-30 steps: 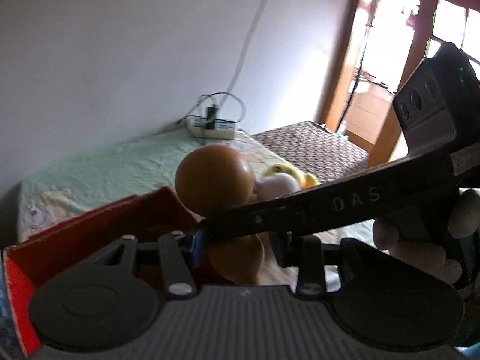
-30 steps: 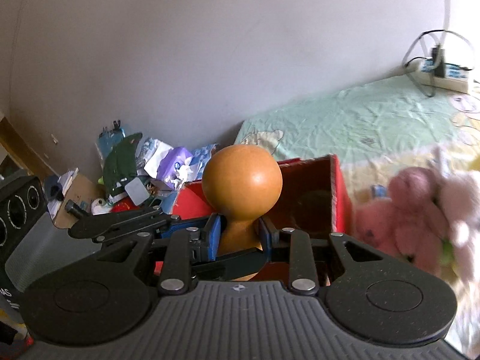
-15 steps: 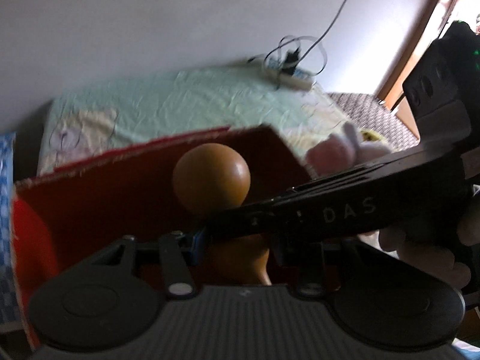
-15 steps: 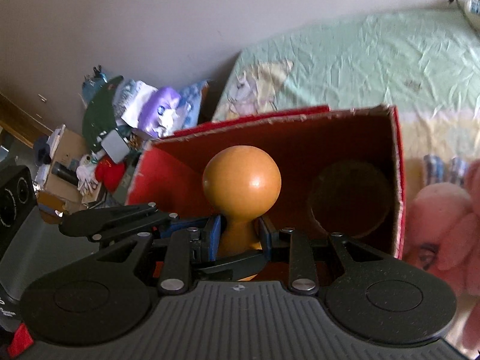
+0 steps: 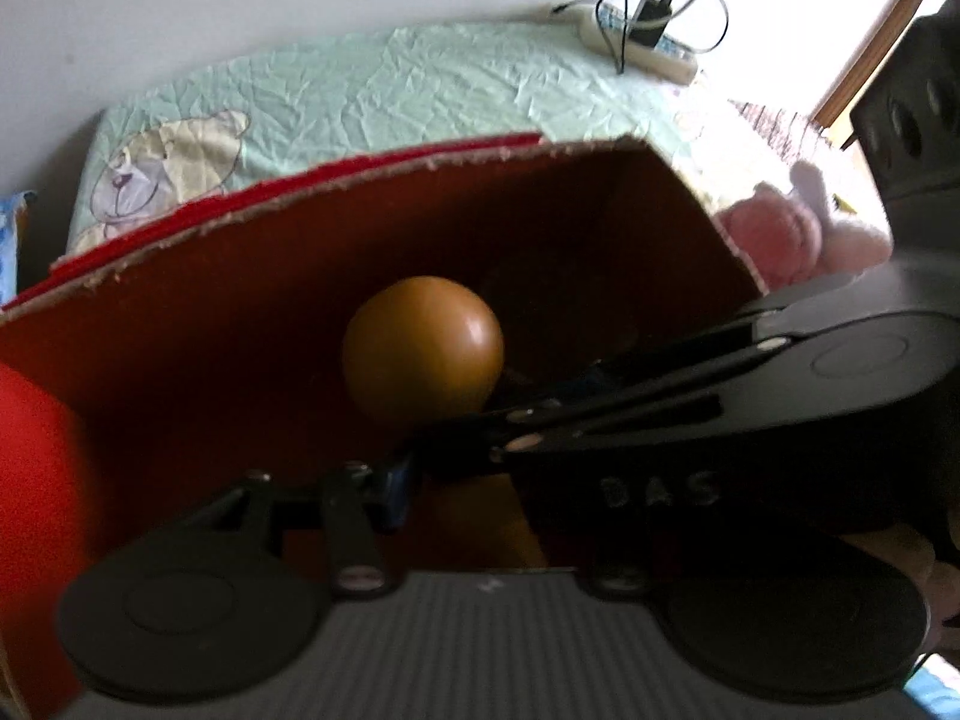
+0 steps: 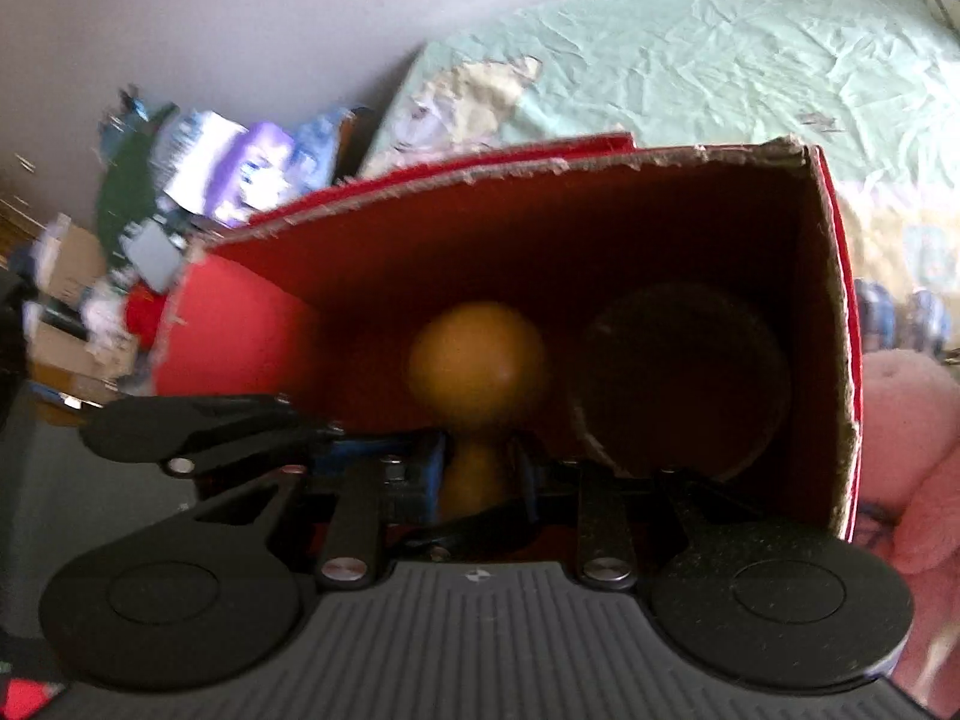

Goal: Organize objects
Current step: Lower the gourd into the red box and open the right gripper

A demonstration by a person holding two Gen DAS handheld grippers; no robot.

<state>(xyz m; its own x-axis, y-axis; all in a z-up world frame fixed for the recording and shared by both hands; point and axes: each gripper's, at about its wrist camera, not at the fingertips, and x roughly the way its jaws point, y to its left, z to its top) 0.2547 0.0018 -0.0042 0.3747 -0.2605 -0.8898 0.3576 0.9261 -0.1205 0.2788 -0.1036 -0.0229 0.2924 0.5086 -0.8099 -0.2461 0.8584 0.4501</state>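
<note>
An orange-brown wooden piece with a ball top point(image 5: 423, 348) and a narrow neck point(image 6: 477, 474) hangs inside an open red cardboard box point(image 6: 831, 300). My right gripper point(image 6: 477, 468) has the neck between its blue pads; its jaws are closing and the pads touch the wood. My left gripper point(image 5: 474, 480) is shut on the piece's wider lower part. Only its left blue pad point(image 5: 396, 489) shows, because the right gripper's black frame point(image 5: 660, 402) crosses over the other finger. The red box point(image 5: 150, 276) fills most of both views.
A dark round object point(image 6: 678, 378) lies in the box's right half. A pink plush toy point(image 6: 918, 450) sits just right of the box on the mint-green sheet point(image 5: 420, 78). A power strip point(image 5: 642, 48) lies at the far edge. A pile of packets and clutter point(image 6: 198, 162) lies to the left.
Both grippers tipped downward and sank with the wooden piece, from above the box's rim to inside its walls. The ball now looks smaller and farther from the right camera.
</note>
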